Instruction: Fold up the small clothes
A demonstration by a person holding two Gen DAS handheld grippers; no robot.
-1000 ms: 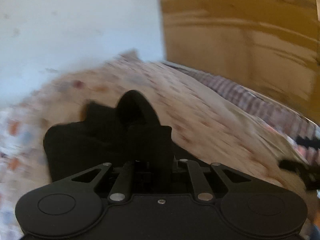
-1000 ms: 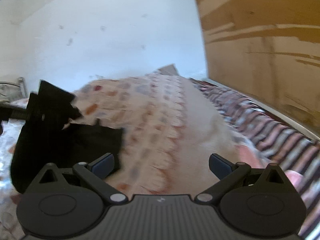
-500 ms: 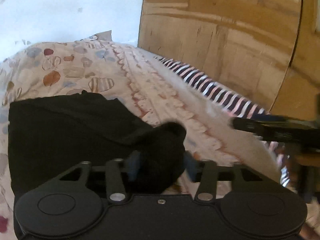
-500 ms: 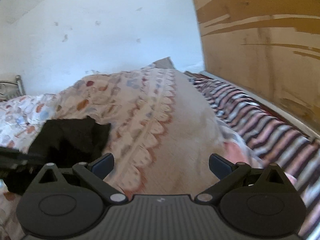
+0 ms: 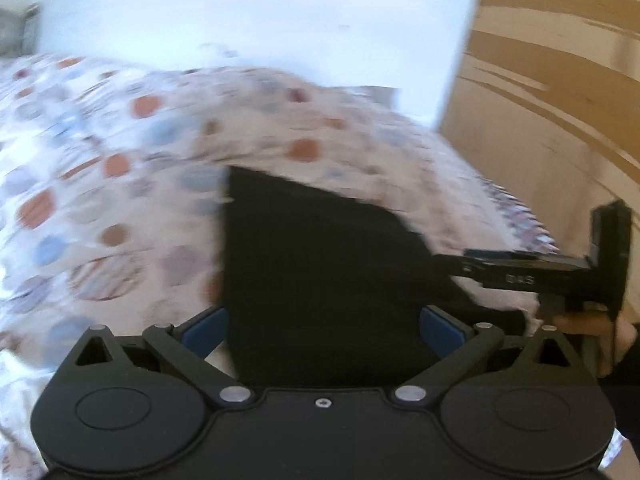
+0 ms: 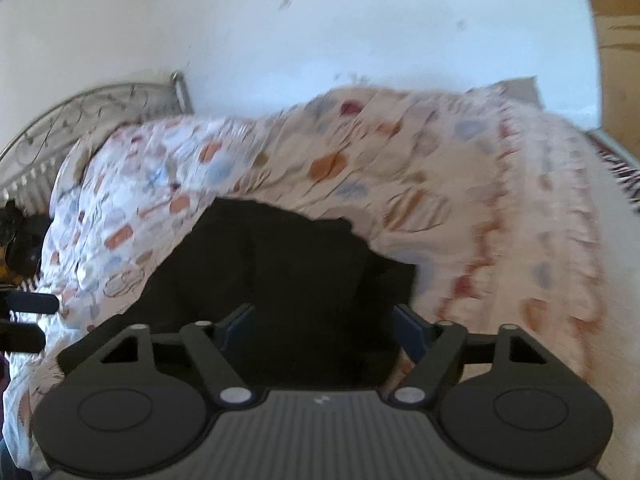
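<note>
A small black garment [image 5: 320, 264] lies folded flat on the patterned bedspread [image 5: 120, 152]. My left gripper [image 5: 322, 328] is open just above its near edge, blue pads [image 5: 202, 328] spread wide, holding nothing. In the right wrist view the same black garment [image 6: 288, 264] lies ahead of my right gripper [image 6: 326, 330], which is open over its near part with cloth between the pads [image 6: 412, 332]. The right gripper also shows side-on in the left wrist view [image 5: 520, 272], at the garment's right edge.
A white wall [image 6: 320, 20] rises behind the bed. A wooden panel [image 5: 560, 100] stands to the right. A metal bed frame [image 6: 80, 120] is at far left. A striped sheet [image 6: 620, 168] lies along the bed's right side.
My left gripper has opened and let go of the black garment, which now lies flat. My right gripper has swung left over the garment and narrowed a little.
</note>
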